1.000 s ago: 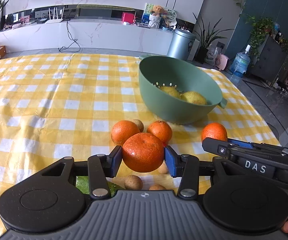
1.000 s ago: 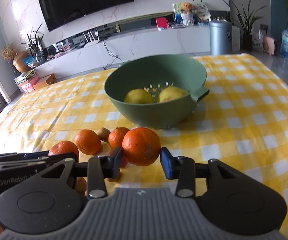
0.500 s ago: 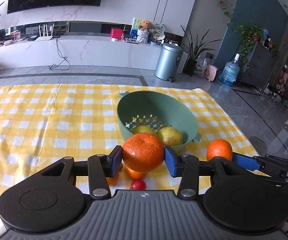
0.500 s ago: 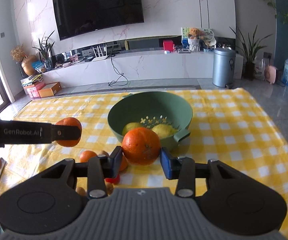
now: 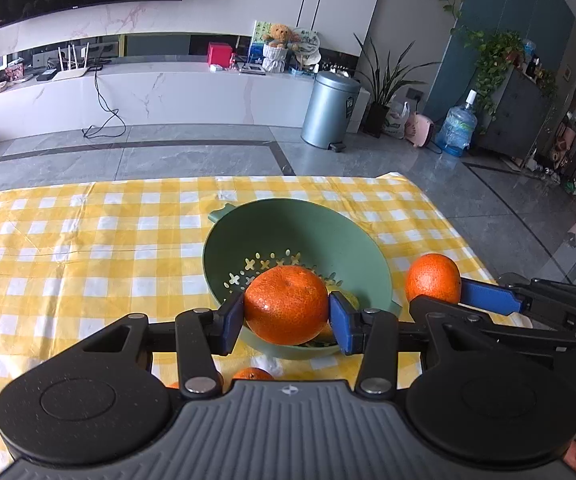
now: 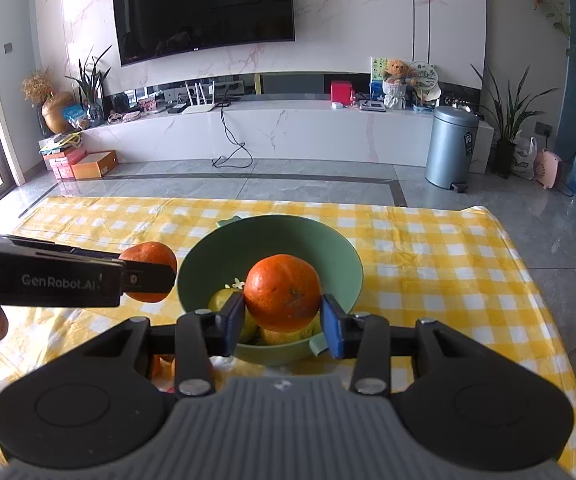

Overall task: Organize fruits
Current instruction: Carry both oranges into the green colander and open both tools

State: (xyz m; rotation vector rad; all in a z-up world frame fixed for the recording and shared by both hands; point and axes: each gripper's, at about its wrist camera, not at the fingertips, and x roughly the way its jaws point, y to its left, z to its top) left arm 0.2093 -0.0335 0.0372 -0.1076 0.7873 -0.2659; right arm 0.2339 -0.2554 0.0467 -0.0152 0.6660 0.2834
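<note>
Overhead, the left wrist view shows a yellow-checked desk [image 5: 87,248] on grey floor tiles, its far edge beyond the green colander [image 5: 296,240]. The left claw [image 5: 286,316] grips a mandarin [image 5: 286,305] above the colander's near rim. Likewise, in the right wrist view, the right claw [image 6: 282,316] clamps an orange [image 6: 282,287] over the colander [image 6: 269,240], lemons [image 6: 221,300] beneath.

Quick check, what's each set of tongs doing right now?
Left tongs: closed on an orange, above the green colander.
Right tongs: closed on another orange, also over the colander.
</note>
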